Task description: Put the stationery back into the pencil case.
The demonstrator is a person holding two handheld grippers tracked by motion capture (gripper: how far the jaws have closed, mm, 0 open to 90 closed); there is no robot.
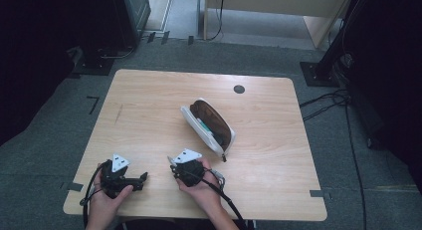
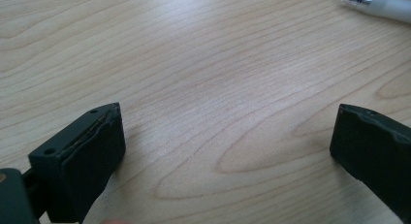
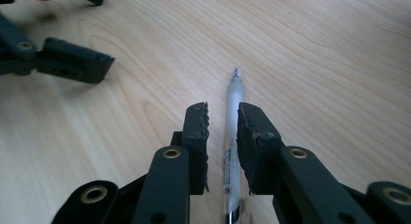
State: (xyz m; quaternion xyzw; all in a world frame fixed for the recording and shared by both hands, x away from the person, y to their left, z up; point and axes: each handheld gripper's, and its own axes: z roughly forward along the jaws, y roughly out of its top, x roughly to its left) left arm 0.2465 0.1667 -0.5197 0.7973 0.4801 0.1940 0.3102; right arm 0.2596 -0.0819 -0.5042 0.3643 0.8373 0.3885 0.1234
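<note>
From above, the person's two hands come in at the near edge of the wooden tabletop [image 1: 149, 105], each with a gripper. The left gripper [image 1: 142, 178] lies low near the near-left corner, its fingers pointing toward the other hand. The right gripper [image 1: 171, 163] sits just beside it, closer to the middle, with its cable trailing back off the near edge. Farther out, past the middle, an open white pencil case [image 1: 208, 125] with a brown lining lies at a slant; a few things sit inside, too small and dark to name. From this height the pen by the right gripper is hard to make out.

In the left gripper view, the fingers [image 2: 94, 161] stand wide apart over bare wood with nothing between them. The right-hand finger is cut off by the frame's edge. At the top right corner lies one end of a translucent white pen [image 2: 375, 3], the rest out of frame.

In the right gripper view, the fingers [image 3: 196, 136] are close together on either side of the pen [image 3: 234, 132], which lies on the tabletop with its tip pointing away. A sliver of gap shows on each side, so I cannot tell whether the pads press it. The pen's near end is cut off at the bottom. The left gripper's fingers show at upper left, partly cropped.
</note>
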